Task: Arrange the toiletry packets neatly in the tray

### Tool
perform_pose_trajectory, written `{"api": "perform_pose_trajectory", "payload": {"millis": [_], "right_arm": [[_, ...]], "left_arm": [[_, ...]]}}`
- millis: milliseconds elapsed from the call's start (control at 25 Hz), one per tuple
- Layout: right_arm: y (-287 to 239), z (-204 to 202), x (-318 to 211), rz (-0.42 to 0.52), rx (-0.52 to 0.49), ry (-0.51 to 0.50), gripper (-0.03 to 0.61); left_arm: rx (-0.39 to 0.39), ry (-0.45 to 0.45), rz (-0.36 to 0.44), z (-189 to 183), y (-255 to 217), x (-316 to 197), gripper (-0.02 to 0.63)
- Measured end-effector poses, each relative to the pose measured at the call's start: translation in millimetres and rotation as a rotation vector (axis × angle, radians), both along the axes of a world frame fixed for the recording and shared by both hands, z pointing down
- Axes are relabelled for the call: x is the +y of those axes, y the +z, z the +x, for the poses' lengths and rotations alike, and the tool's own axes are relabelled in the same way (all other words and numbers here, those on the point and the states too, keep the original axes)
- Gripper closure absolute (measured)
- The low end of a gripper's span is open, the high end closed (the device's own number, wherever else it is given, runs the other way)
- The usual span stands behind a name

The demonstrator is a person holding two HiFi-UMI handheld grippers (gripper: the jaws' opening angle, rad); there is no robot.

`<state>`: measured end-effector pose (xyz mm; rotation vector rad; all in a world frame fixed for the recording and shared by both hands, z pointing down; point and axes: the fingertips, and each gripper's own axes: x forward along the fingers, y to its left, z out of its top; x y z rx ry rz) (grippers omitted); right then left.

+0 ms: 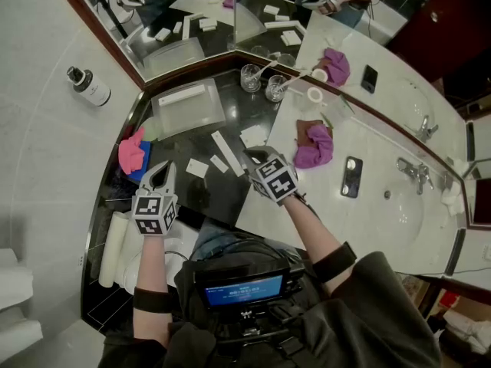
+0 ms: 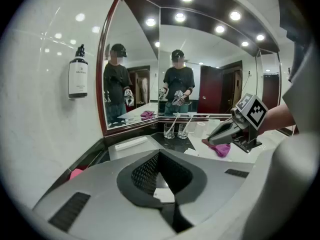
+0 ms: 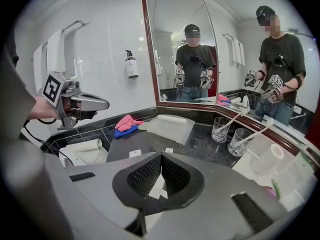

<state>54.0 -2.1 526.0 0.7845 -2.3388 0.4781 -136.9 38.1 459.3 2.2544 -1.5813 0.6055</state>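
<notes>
Jaws-wise: pressed together on both the left gripper and the right gripper, pinching nothing at all, just hanging over the near part of the black counter with the loose packets right in front. Looks barely started, tbh. Only one long white packet in the frosted tray, lying along its far edge and lined up with it, so fair to call that one done. Rest of the tray floor bare. Left to do, going by the head view: a strip packet lying at a slant on the near side of the tray, a small packet and a second small packet beside it, plus a squarish packet off to the right by the right gripper's tip. None of them in the tray, all scattered at odd angles. So roughly one in, four to go, and probably some nudging afterwards to get things neat. As for other containers: two glasses to the far right of the tray, each with a thin white stick-like thing leaning in it, can't tell what exactly. Also a pump bottle up on the wall at far left. Pink cloth bunched at the left of the counter, purple cloth over on the white side, neither in the way.
</notes>
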Motion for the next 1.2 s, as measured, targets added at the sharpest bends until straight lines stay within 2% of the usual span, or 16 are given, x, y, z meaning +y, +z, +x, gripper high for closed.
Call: {"api": "perform_pose_trajectory", "payload": {"millis": [240,320,400,520,640,760,1000,1200], "right_arm": [[2.5,-5.5,5.9,-0.021,0.008,0.026,0.573],[7.1,-7.8,6.7,-0.033,0.026,0.036,0.541],[14.0,-13.4,8.1,-0.045,0.056,0.026,0.54],[28.4,-25.4,9.3,-0.068,0.111,0.001,0.507],[49.7,-37.4,7.6,-0.1,0.167,-0.025,0.41],[75.6,-46.1,1.4,-0.14,0.223,-0.035,0.386],[112.9,-50.6,-24.7,-0.199,0.321,0.003,0.362],[142.8,-53.7,-32.6,-0.298,0.353,0.028,0.357]], "left_arm": [[0.023,-0.005,0.022,-0.2,-1.8,3.3,0.614],[0.018,0.003,0.027,-0.1,-0.6,4.2,0.614],[0.013,0.011,0.026,-0.5,2.3,4.7,0.614],[0.009,0.024,0.019,-0.8,8.6,4.9,0.614],[0.021,0.041,0.009,-1.4,16.8,4.1,0.614],[0.025,0.055,-0.002,-6.0,24.7,1.4,0.614],[0.042,0.084,-0.021,-15.3,38.6,-5.7,0.614],[0.06,0.094,-0.039,-23.5,52.8,-11.3,0.614]]}}
